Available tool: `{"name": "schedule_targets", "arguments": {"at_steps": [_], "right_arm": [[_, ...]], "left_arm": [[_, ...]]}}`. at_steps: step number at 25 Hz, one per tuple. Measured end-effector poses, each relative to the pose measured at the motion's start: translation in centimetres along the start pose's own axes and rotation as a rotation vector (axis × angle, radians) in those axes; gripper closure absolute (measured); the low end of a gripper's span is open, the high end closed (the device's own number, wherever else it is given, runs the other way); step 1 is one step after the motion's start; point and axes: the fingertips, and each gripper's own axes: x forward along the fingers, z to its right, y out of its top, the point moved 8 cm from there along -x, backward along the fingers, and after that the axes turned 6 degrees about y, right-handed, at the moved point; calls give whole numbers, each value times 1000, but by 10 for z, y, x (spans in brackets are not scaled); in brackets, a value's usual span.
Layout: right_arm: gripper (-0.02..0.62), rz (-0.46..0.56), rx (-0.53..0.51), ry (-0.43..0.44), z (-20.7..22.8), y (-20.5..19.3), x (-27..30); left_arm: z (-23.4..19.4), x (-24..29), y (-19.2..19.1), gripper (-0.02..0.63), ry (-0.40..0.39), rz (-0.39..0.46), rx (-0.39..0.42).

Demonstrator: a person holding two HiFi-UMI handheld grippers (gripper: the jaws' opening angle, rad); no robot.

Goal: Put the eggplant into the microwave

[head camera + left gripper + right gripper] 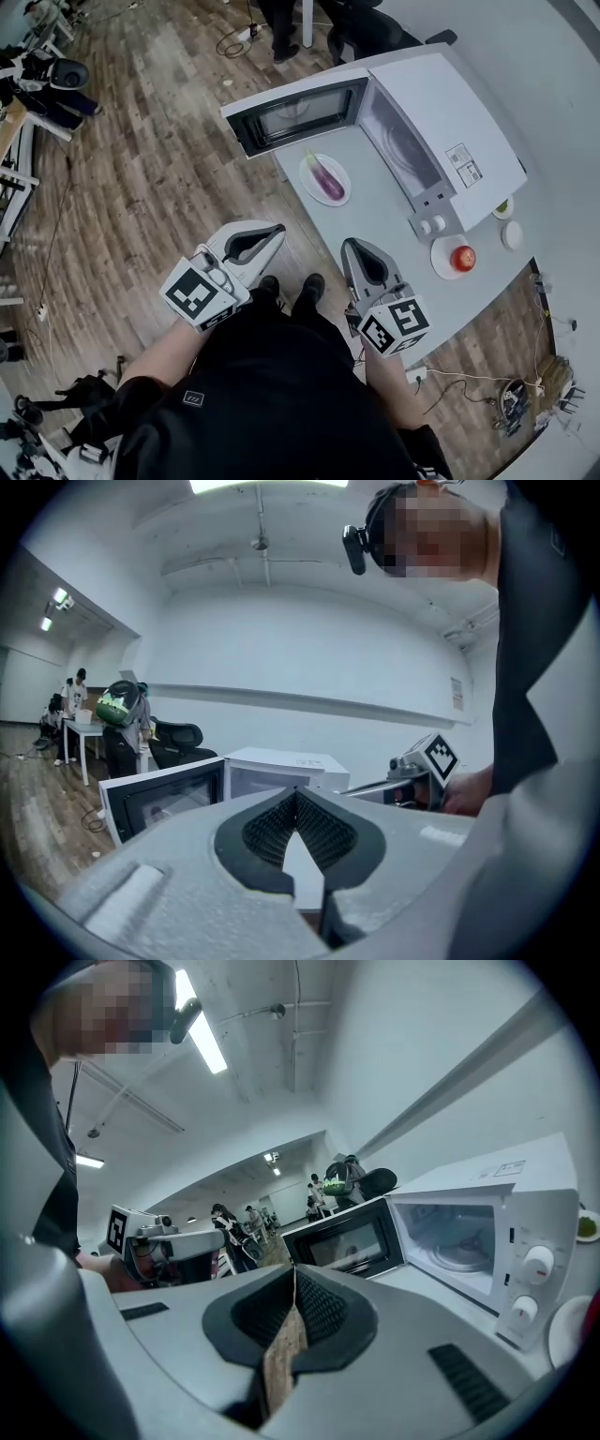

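Note:
A purple eggplant [327,178] lies on a white plate [312,165] on the grey table [384,230], in front of the white microwave [448,141]. The microwave's door [295,114] stands open to the left; its cavity with the glass turntable [461,1252] is bare. My left gripper [277,229] is shut and holds nothing, off the table's left edge over the floor. Shut and also without a load, my right gripper [349,243] hovers at the table's near edge. Both point toward the microwave. The eggplant is hidden in both gripper views.
A red fruit [462,258] sits on a plate right of the microwave, with two small dishes [507,220] beyond it. Wooden floor [141,187] lies to the left, with cables, chairs and people at desks far back. Cables and a power strip [511,394] lie at the right.

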Motion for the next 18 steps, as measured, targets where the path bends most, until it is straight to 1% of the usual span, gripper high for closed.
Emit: {"name": "schedule_targets", "arguments": {"at_steps": [3,7,10,12,15,18], "right_arm": [[578,-11,24,-46,8,-5,6],[578,-31,37,-123,16,-10,19],[578,-31,47,-186,19,-11,32],[578,-31,53,-217,21,-13,38],[578,-36,50,-242,20,-17,48],[578,-50,43,-246,21,-20,57]], "left_arm": [[-11,16,-4,598,-42,-37,19],[-31,32,-14,598,-84,-62,52],[-49,42,-22,598,-154,-78,68],[-58,50,-25,598,-206,-69,108],[-70,58,-31,598,-248,-54,137],[-79,66,-40,598,-280,-61,120]]}}
